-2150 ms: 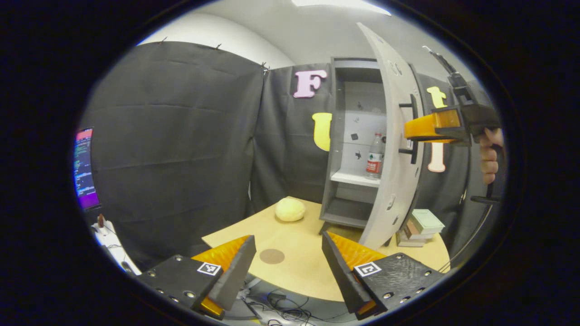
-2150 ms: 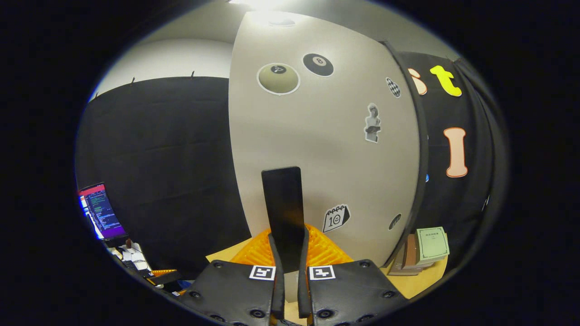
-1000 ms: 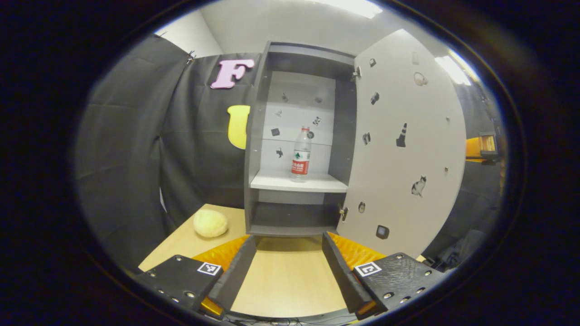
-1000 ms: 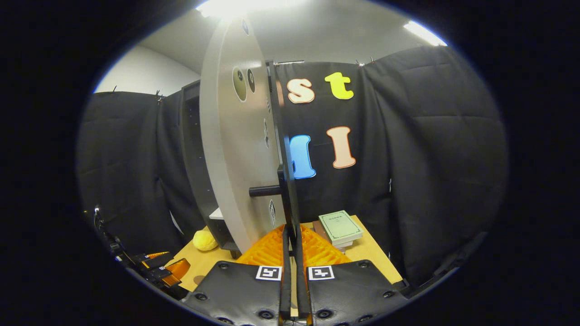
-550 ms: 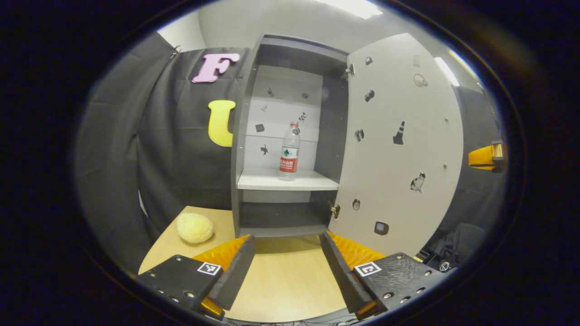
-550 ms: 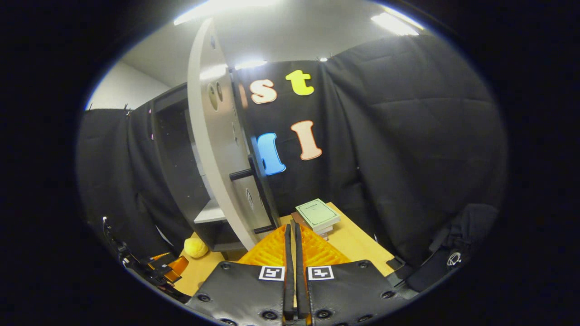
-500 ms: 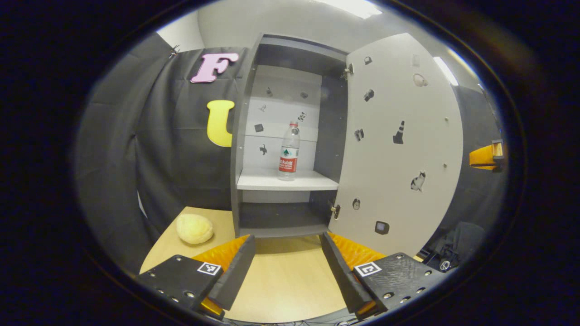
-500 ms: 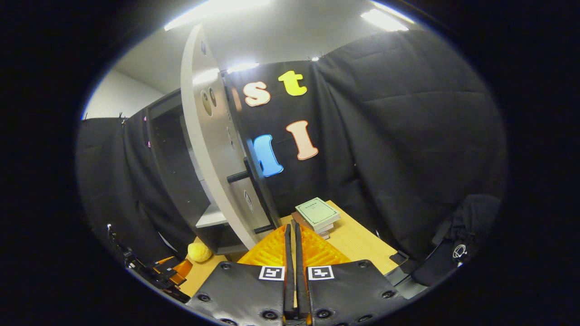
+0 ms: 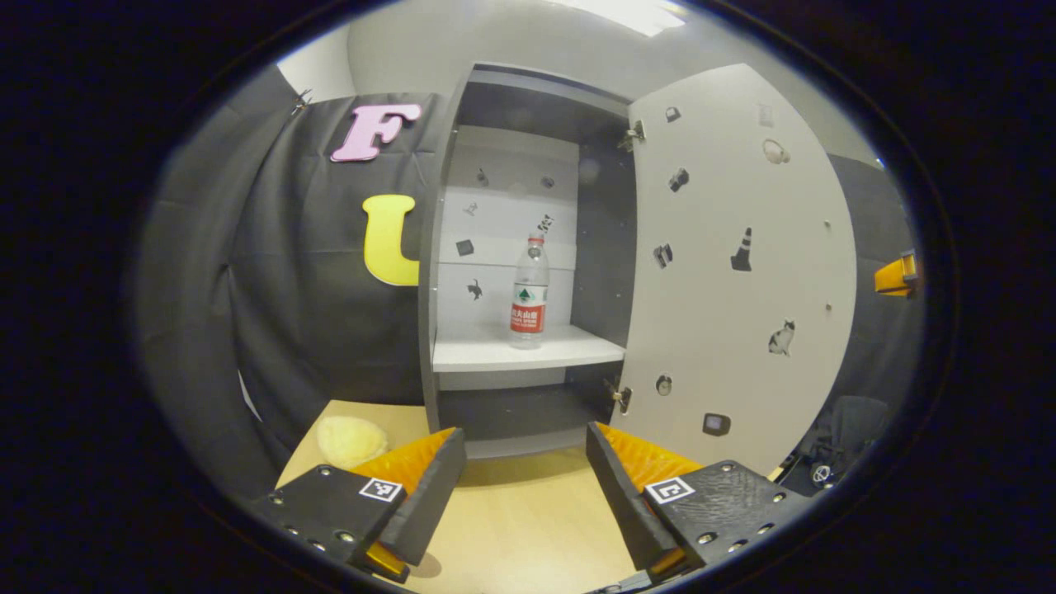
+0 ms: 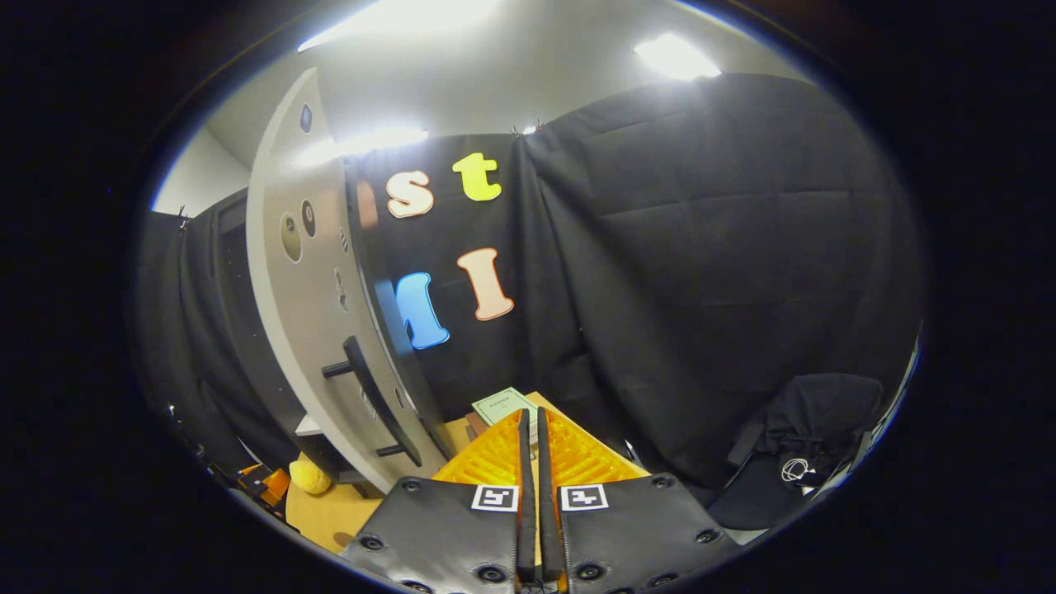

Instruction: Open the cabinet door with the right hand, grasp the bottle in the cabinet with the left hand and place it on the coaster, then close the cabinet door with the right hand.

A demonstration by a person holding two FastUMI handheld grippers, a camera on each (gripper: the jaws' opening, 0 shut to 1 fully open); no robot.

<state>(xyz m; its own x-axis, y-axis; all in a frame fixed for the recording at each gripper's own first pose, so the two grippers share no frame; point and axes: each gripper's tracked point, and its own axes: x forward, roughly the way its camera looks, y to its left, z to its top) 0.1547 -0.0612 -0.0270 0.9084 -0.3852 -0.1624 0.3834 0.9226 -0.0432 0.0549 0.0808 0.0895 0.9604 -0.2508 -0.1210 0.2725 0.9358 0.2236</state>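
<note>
- Left gripper view: the left gripper (image 9: 521, 487) hangs over the near table (image 9: 528, 528), jaws wide apart — nothing between them.
- Farther off, the bottle (image 9: 529, 283) stands upright on the cabinet (image 9: 511, 256) shelf, the door (image 9: 734, 272) swung open to its right.
- Right gripper view: the right gripper (image 10: 532, 462) has its jaws together, clear of the door handle (image 10: 371, 396) on its left.

the left gripper (image 9: 520, 483) is held level and points forward, its two fingers (image 9: 429, 495) spread wide apart with nothing between them. the right gripper (image 10: 532, 495) is held off to the side, its two fingers pressed flat together and gripping nothing. in the left gripper view its edge shows at the far right.
</note>
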